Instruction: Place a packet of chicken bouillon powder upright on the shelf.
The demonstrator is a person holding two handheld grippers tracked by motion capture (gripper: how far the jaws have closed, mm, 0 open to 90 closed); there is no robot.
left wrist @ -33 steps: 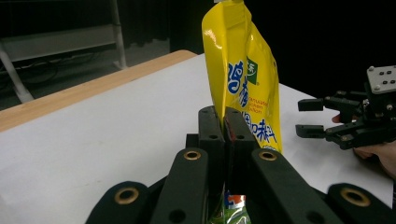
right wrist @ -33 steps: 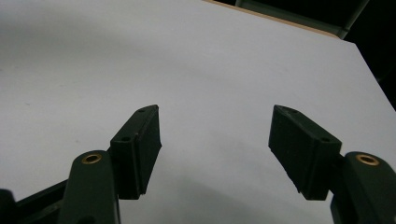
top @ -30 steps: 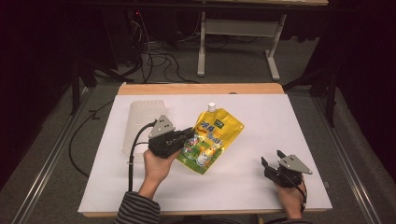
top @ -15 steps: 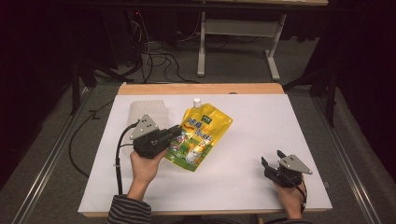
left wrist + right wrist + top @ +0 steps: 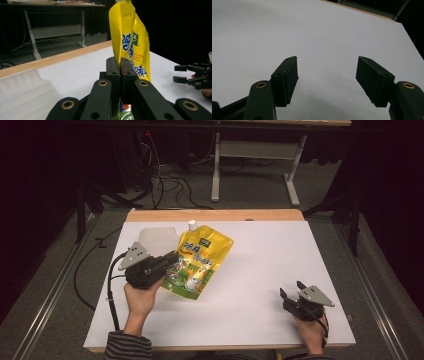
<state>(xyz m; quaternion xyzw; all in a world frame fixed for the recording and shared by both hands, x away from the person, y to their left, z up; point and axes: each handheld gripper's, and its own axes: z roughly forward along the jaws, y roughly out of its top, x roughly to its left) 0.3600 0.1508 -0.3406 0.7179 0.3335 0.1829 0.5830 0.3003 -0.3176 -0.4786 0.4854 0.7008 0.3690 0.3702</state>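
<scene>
Here the yellow pouch [image 5: 201, 262] hangs tilted above the left half of the white table [image 5: 260, 270], its white cap [image 5: 191, 224] pointing away from the person. The left gripper [image 5: 167, 265] pinches its lower edge, jaws pressed tight on the film, beside a translucent plastic tray [image 5: 156, 238]. The right gripper [image 5: 290, 288] rests near the table's right front, jaws spread, holding nothing.

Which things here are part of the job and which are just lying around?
In the job:
- yellow pouch, clamped at its lower edge
- left gripper, shut on it

Lying about:
- white plastic tray
- right gripper, open over bare table
</scene>
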